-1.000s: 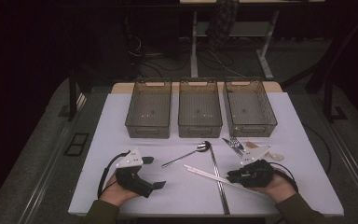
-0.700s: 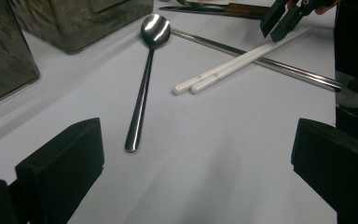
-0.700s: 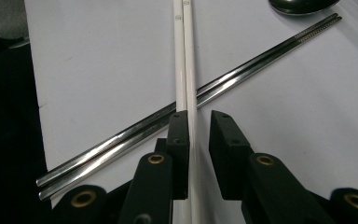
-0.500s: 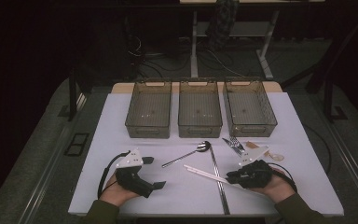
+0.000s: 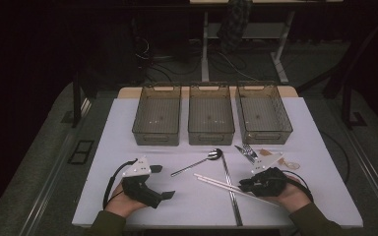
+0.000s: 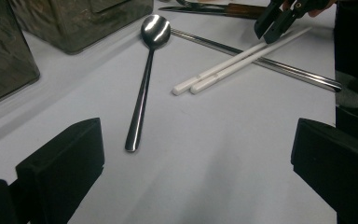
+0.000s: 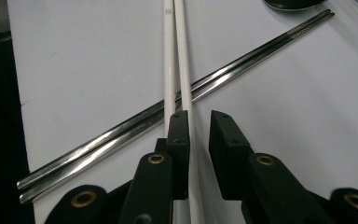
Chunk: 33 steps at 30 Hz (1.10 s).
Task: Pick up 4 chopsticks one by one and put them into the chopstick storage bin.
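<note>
Change: between the earlier high-view frames and this one, almost nothing is seen to have shifted; both hands and all cutlery are placed as before.
Left tool (image 5: 163,182): held low at the near left of the counter (image 5: 300,147), jaws spread wide, nothing between them. It is aimed toward 2 o'clock, at the spoon.
Right tool (image 5: 243,184): held at the near right and pointed toward 9 o'clock. Its jaws are narrow with a slim gap left open, and no squeeze is seen yet.
White chopsticks (image 7: 172,56): lying flat on the counter. In the right gripper view one stick runs into the gap along the inner face of the left-hand jaw, while the other passes under that jaw.
Metal chopsticks (image 5: 225,169): crossed under the white pair, running from 6 to 12 o'clock.
Spoon (image 5: 197,164): at centre, bowl toward 2 o'clock, untouched.
Fork and knife (image 5: 246,150): beyond the right tool, at its 12 o'clock, beside a small pale item that cannot be identified.
Three bins (image 5: 210,137): in a row at the far edge, apparently empty.
Meaning: a pause just before a grasp is judged. The white pair is lined up but not yet clamped, and sorting has not begun.
</note>
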Available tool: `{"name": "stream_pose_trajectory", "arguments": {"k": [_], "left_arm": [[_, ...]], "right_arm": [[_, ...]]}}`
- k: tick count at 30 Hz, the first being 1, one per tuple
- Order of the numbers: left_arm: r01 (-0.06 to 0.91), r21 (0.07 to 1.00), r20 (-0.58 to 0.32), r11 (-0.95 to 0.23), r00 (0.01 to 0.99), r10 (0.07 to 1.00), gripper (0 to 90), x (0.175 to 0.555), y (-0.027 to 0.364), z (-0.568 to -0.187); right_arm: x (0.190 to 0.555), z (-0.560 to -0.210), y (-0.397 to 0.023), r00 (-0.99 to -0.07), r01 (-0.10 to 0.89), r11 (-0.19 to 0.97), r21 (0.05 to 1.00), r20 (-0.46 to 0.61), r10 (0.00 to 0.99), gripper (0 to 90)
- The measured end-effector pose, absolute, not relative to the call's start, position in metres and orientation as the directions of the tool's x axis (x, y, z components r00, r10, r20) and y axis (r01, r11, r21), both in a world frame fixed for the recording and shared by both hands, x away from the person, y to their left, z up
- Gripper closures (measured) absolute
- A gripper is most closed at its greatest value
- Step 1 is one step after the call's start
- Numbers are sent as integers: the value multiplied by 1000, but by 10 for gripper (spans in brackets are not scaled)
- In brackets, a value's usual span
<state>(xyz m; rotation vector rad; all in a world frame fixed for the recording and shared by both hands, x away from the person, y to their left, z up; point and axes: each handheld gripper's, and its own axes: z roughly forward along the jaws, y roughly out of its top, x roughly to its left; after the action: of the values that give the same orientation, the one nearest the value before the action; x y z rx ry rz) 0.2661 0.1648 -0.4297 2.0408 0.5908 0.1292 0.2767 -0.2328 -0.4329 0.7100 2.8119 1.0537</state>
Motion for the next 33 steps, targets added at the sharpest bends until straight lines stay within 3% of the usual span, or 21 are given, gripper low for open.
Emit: {"name": "stream_pose_trajectory", "arguments": {"k": [33], "left_arm": [[351,838,-144,-417,881,451,13,266,163,-430]], "right_arm": [[284,-441,-220,-913,355,711,607,63,402,815]]}}
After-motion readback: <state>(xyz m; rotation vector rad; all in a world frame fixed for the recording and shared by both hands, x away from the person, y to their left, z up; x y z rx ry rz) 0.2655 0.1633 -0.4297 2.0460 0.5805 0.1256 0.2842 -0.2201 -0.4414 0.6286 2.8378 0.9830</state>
